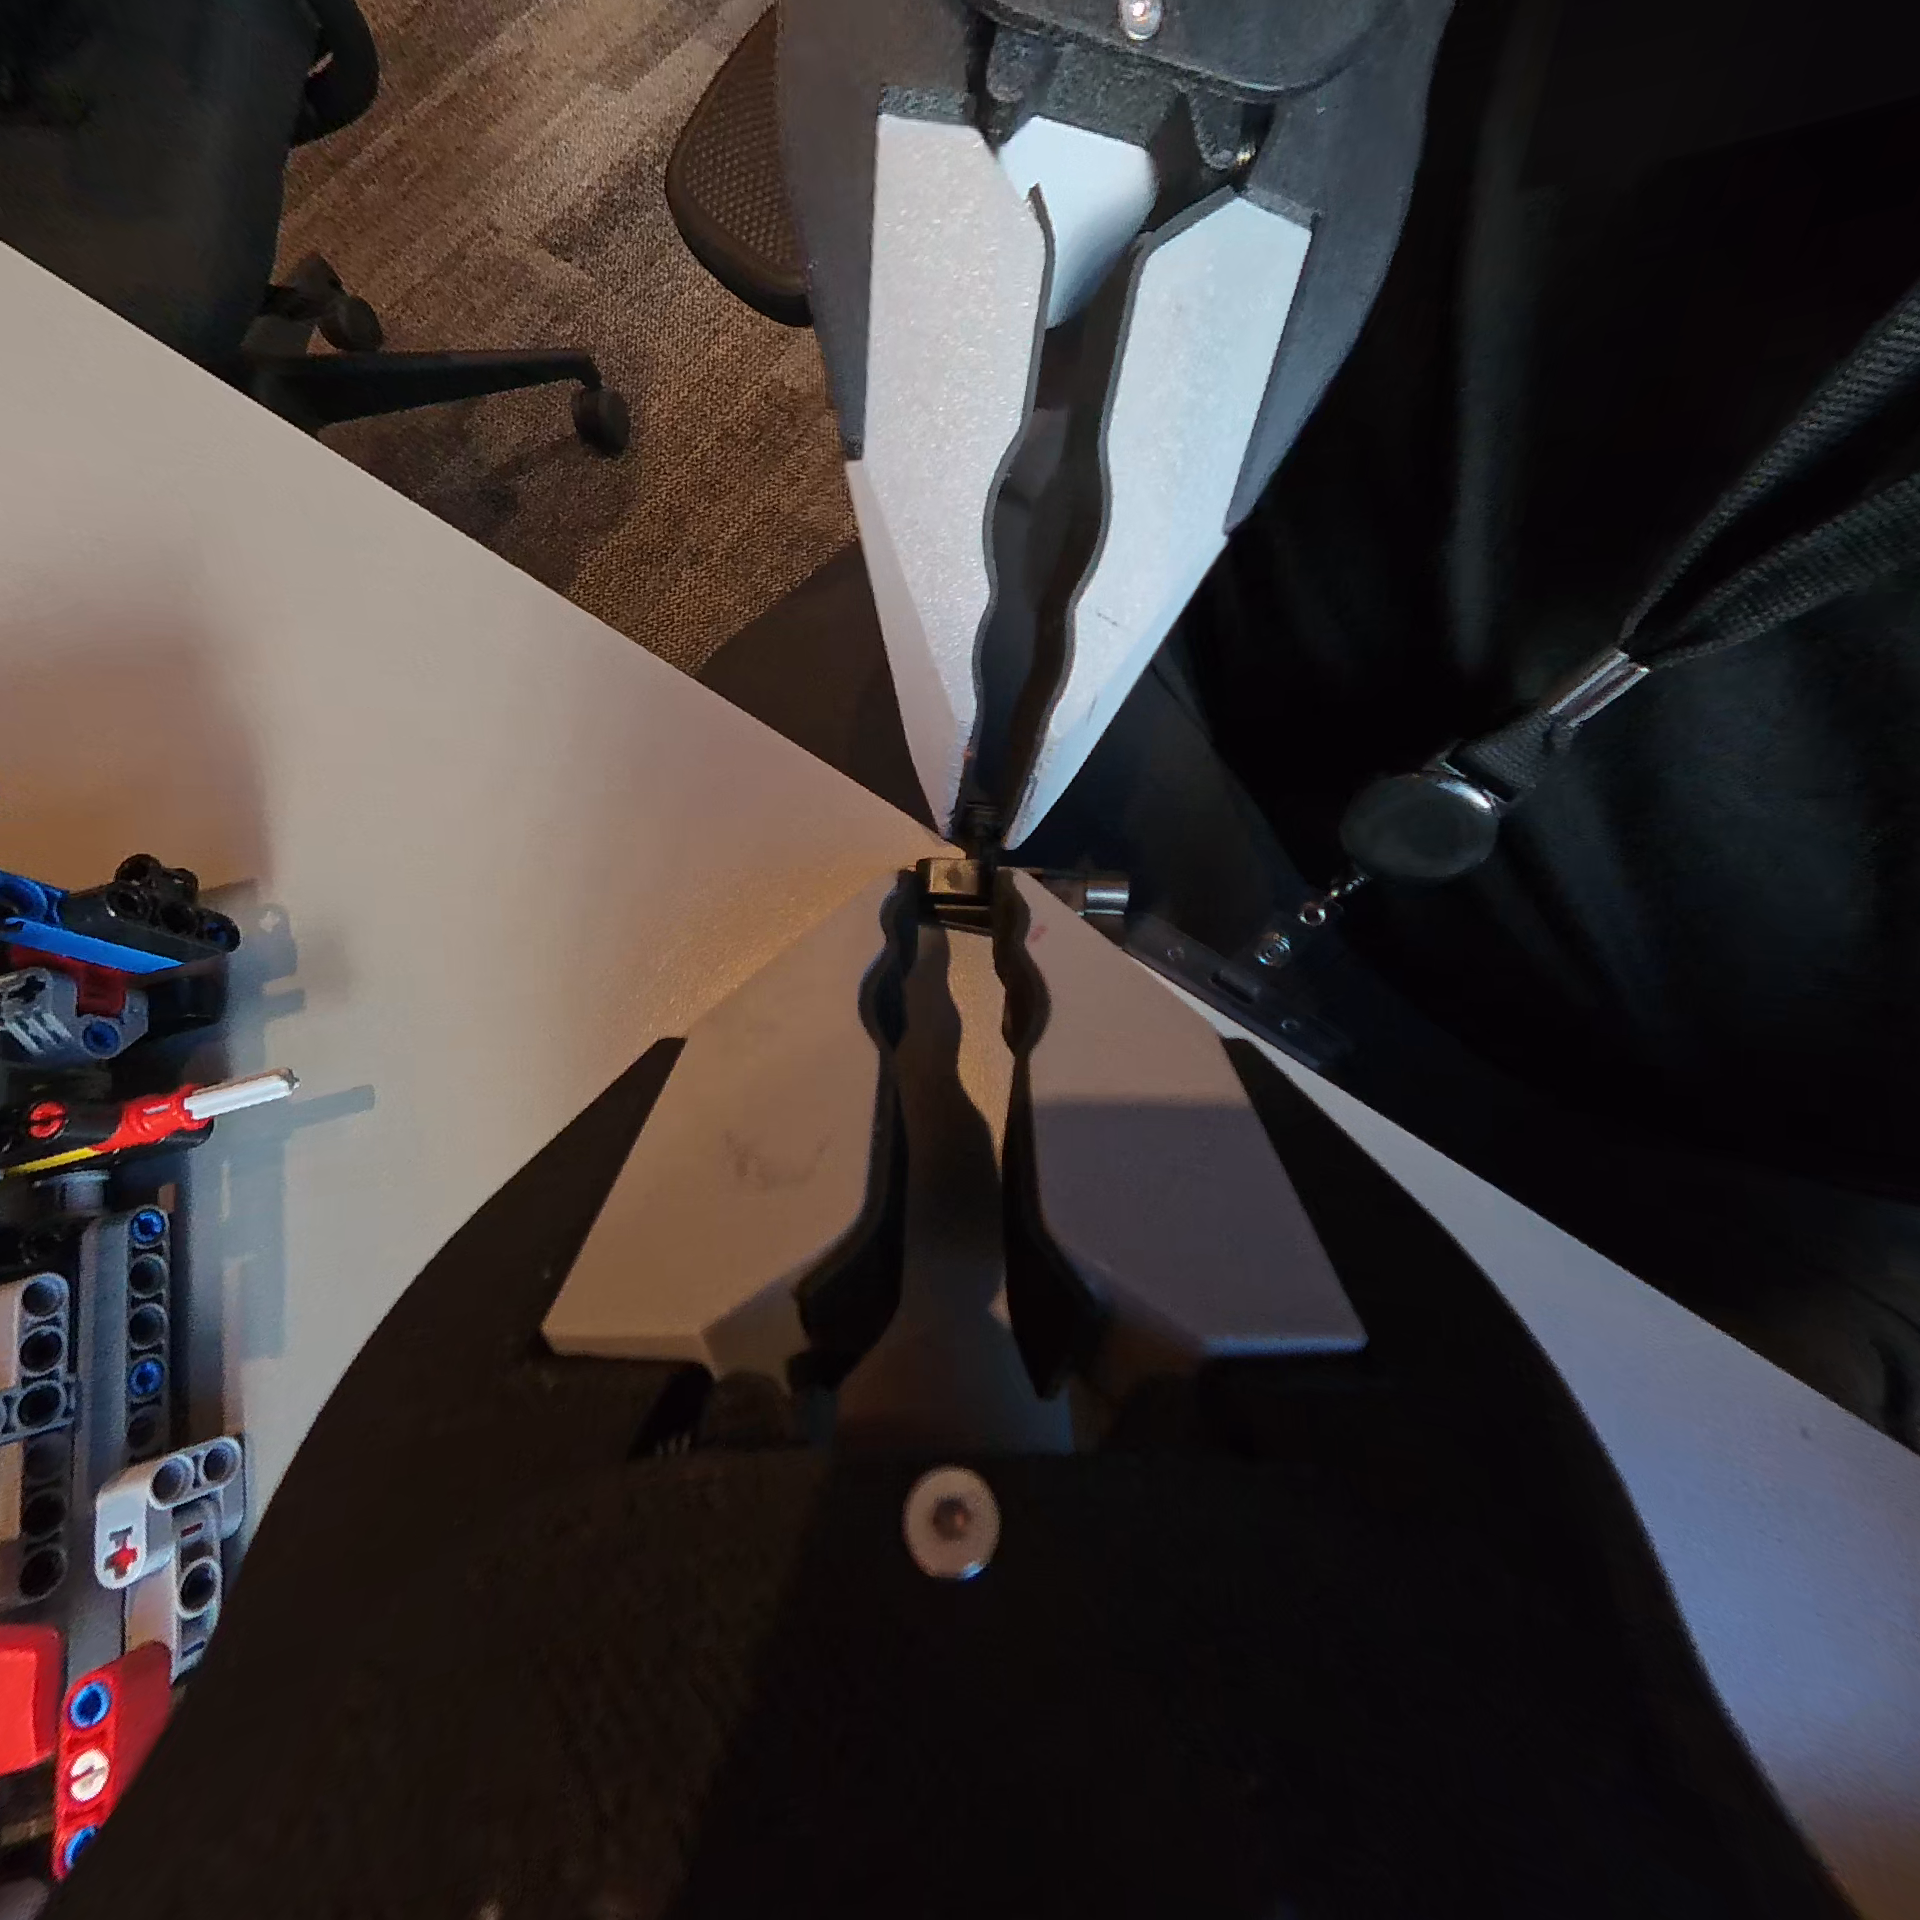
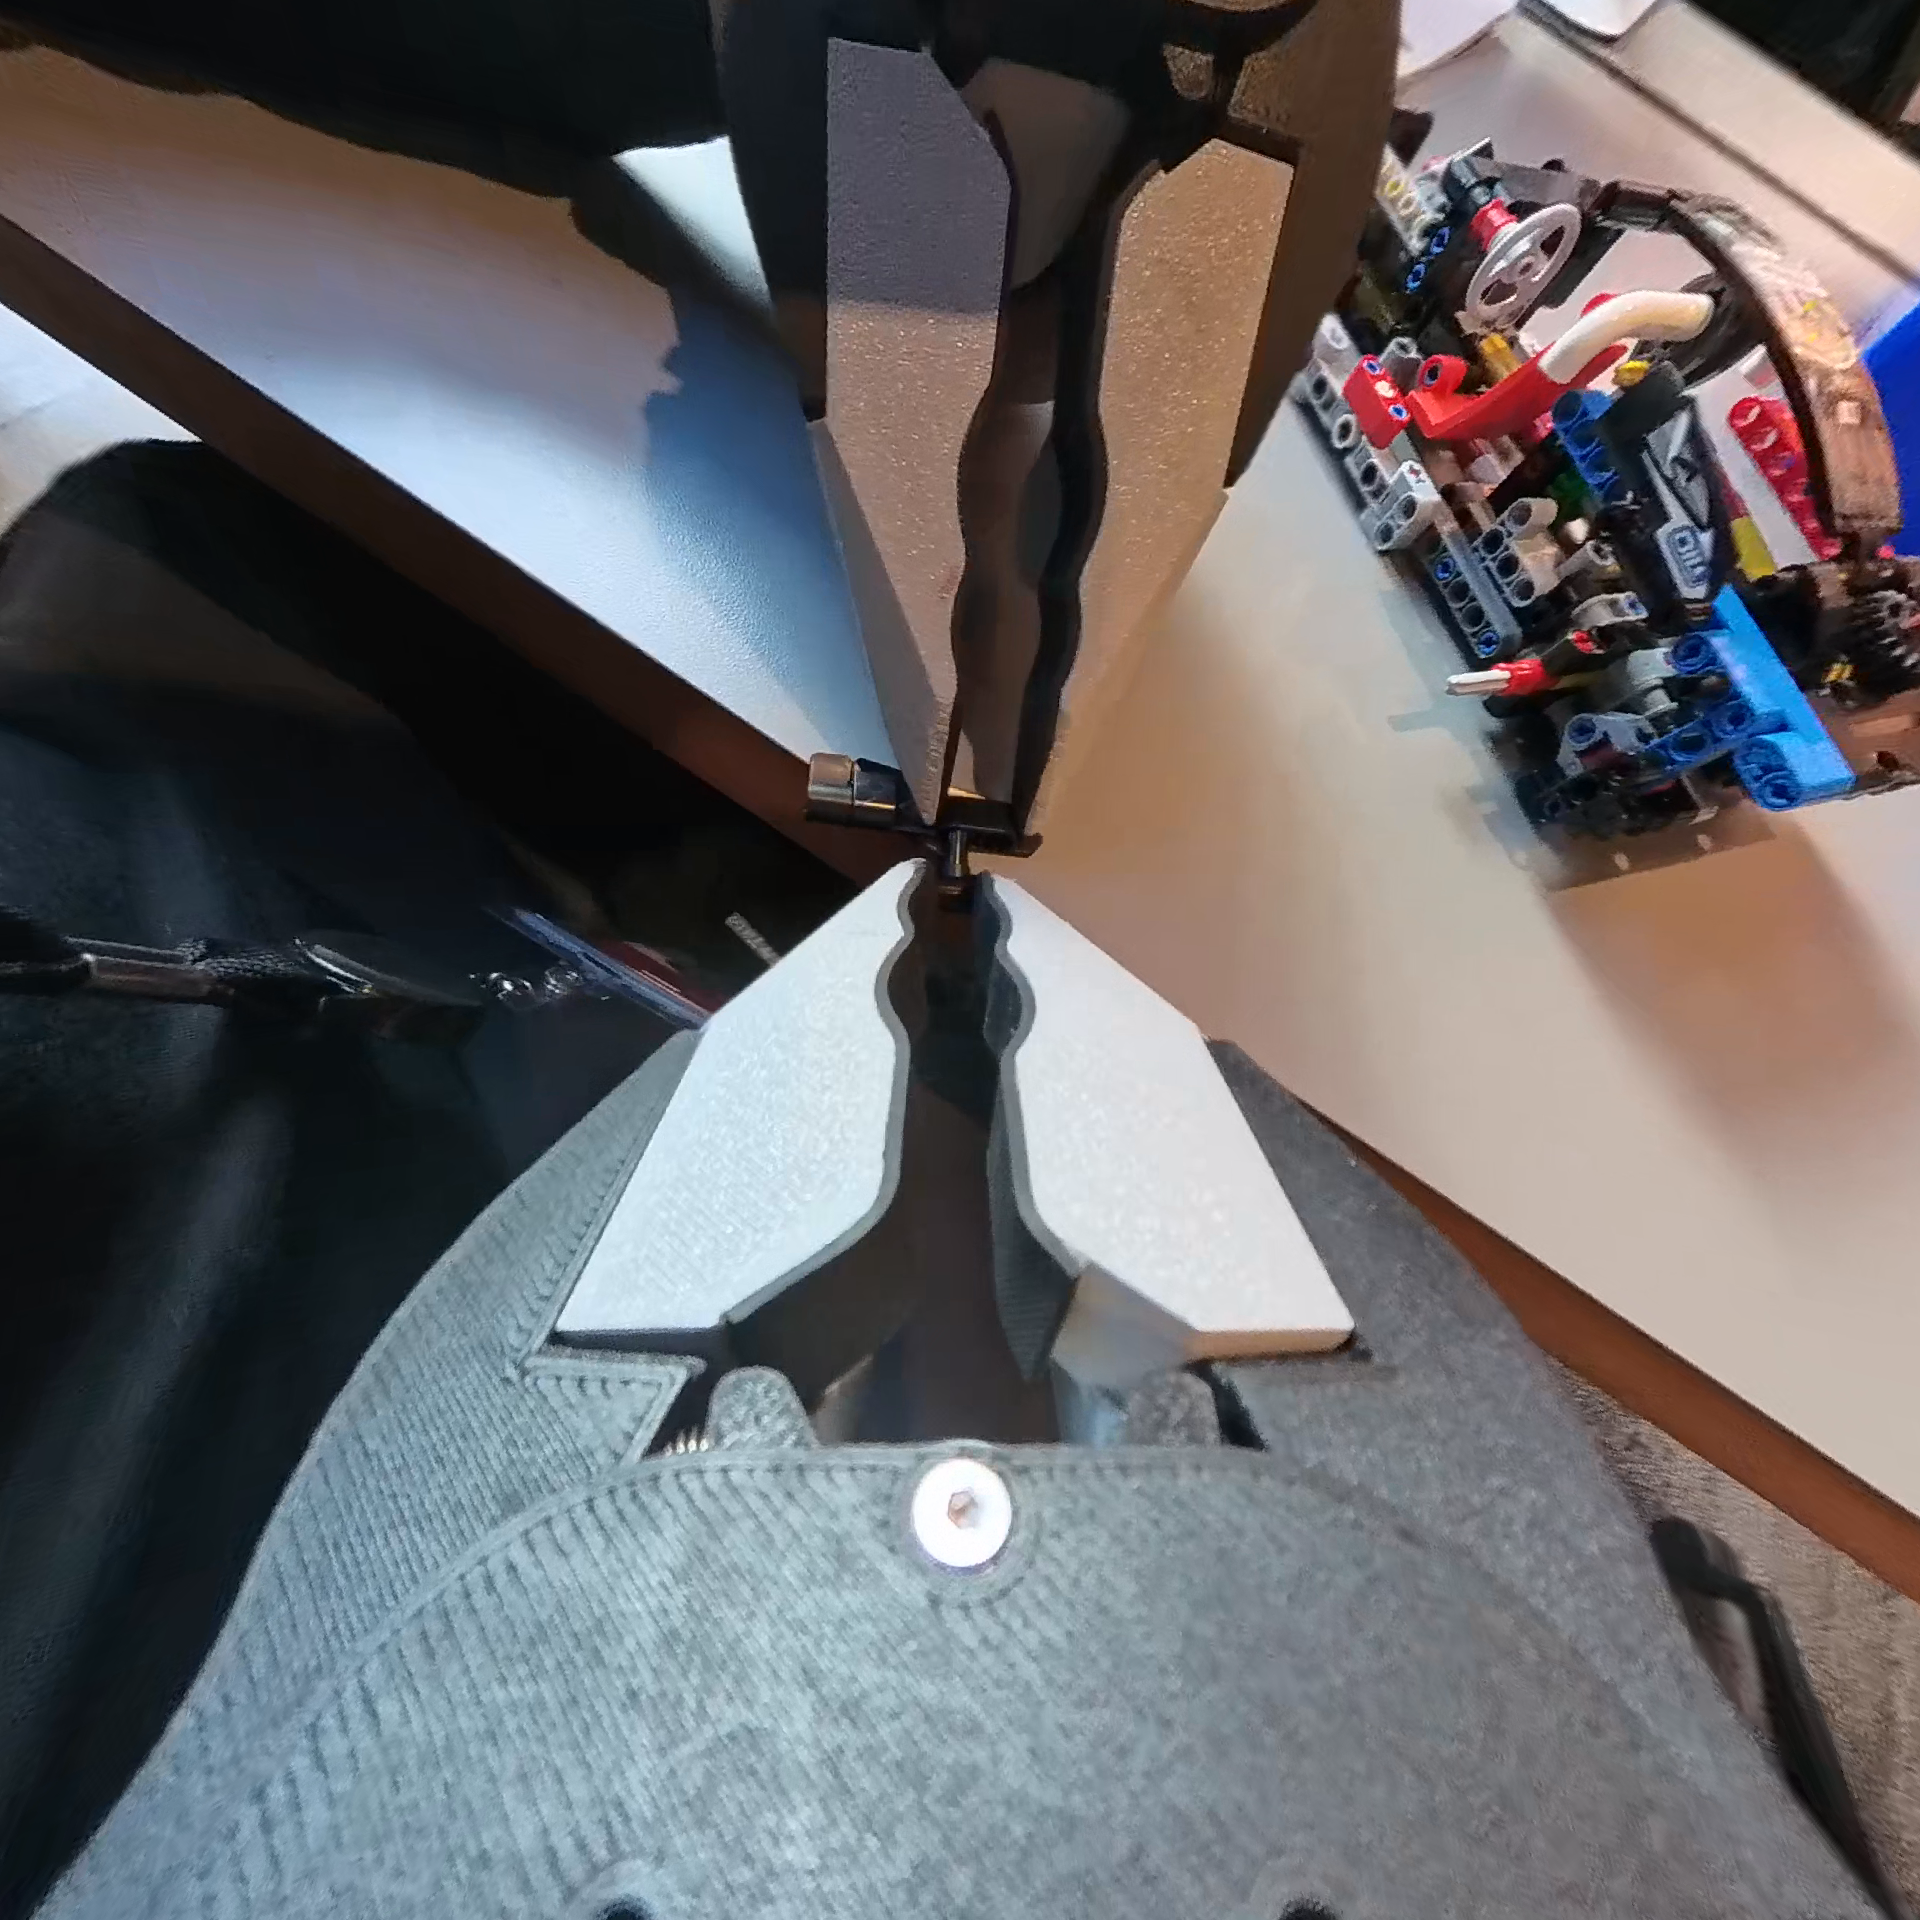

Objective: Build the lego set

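My left gripper is shut on a small black lego piece and holds it over the corner of the white table. My right gripper comes in from above, tip to tip with it. In the right wrist view my right gripper is shut on a small black pin, and the pin touches the flat black piece in my left gripper. The partly built lego model stands on the table to the right. It also shows at the left edge of the left wrist view.
A person in dark clothing sits close behind the table edge, with a lanyard and a black badge reel. An office chair stands on the carpet beyond the table. A small grey metal part sits beside the left fingertips.
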`<state>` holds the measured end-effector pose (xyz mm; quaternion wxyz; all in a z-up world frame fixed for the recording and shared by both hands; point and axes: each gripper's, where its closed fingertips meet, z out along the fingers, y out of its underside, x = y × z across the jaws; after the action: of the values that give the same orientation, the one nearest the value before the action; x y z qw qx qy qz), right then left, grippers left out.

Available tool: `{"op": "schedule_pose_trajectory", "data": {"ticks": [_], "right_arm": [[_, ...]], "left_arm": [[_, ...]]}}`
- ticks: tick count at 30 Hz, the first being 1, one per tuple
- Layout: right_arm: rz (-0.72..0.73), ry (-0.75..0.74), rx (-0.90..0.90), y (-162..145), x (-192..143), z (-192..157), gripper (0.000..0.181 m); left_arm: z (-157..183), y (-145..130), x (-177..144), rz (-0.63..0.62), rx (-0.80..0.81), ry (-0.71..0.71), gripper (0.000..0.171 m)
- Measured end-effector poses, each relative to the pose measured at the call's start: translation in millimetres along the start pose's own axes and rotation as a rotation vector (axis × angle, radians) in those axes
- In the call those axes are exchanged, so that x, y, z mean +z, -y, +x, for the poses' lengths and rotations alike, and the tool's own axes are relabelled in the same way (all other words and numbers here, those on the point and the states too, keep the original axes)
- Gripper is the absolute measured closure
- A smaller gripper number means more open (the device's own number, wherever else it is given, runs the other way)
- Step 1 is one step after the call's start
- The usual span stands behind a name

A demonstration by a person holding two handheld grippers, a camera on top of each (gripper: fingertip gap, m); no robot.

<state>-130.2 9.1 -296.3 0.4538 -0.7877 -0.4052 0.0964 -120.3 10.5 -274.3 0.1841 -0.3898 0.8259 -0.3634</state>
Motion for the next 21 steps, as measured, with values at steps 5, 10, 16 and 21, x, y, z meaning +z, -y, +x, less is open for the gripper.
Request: {"op": "schedule_pose_trajectory", "data": {"ticks": [5, 10, 16, 21], "right_arm": [[-0.024, 0.166, 0.202, -2.8, 5.8, -4.6, 0.178], [-0.106, 0.256, 0.284, -3.3, 6.4, -5.1, 0.178], [-0.151, 0.469, 0.563, 2.4, 0.7, 0.2, 0.177], [-0.075, 0.38, 0.427, 10.0, -5.6, 6.4, 0.176]], "left_arm": [[0.0, 0.0, 0.0, 0.0, 0.0, 0.0, 0.16], [-0.1, 0.0, 0.0, 0.0, 0.002, 0.002, 0.16], [-1.9, 0.5, 0.6, -0.002, 0.034, 0.047, 0.16], [-2.4, 0.3, 0.6, -0.002, 0.027, 0.047, 0.16]]}}
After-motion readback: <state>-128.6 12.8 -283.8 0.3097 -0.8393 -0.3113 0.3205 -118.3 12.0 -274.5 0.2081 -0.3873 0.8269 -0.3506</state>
